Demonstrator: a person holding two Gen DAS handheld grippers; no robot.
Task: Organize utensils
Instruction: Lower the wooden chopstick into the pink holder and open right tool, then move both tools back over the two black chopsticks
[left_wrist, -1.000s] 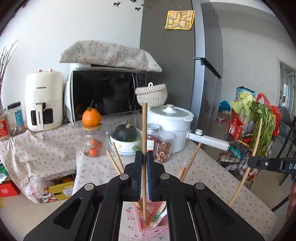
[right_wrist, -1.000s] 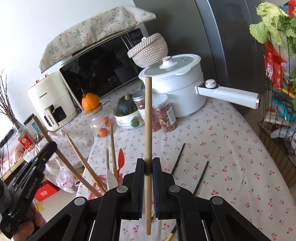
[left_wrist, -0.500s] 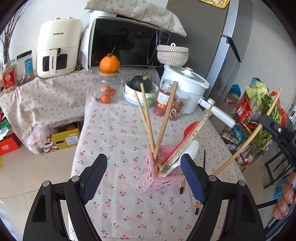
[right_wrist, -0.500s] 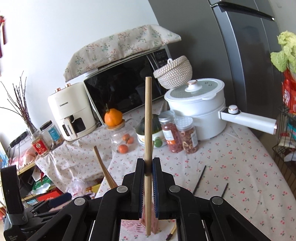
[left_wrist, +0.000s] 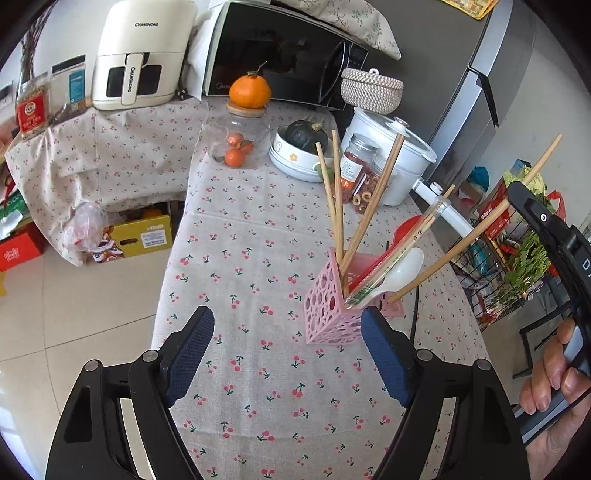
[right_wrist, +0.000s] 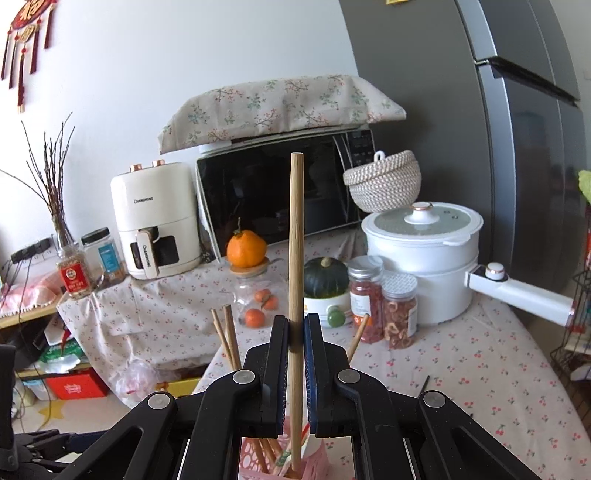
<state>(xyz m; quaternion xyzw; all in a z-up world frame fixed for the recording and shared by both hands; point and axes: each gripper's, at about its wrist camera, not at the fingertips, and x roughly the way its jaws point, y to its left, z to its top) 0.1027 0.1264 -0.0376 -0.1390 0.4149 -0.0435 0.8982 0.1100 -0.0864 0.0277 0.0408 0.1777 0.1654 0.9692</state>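
Three bare wooden chopsticks (left_wrist: 334, 192) stand upright in the pink holder (left_wrist: 327, 306), fanning toward the upper centre of the left wrist frame. One further pair of chopsticks in a clear printed sleeve (left_wrist: 399, 254) leans out of the same holder toward the right, beside one red spoon (left_wrist: 391, 243) and one white spoon (left_wrist: 400, 267). The holder is a square pink basket with round perforations; it sits on the cherry-print table (left_wrist: 236, 266), right of centre in that frame.

One left tool (left_wrist: 286, 350) occupies the lower part of the frame, its blue-padded jaws spread wide with nothing between them; only cloth lies under the gap, and the holder sits just above its right-hand pad.

One right tool (right_wrist: 295, 332) is clenched on a single round, pale wooden chopstick (right_wrist: 295, 236). In the right wrist frame this stick runs vertically through frame centre, its lower end at the mouth of the holder. In the left wrist frame the same stick slants from the upper right down toward the holder, with the person's hand (left_wrist: 554, 387) at the right edge.

Two black chopsticks (left_wrist: 415, 310) lie flat on the table behind the holder.
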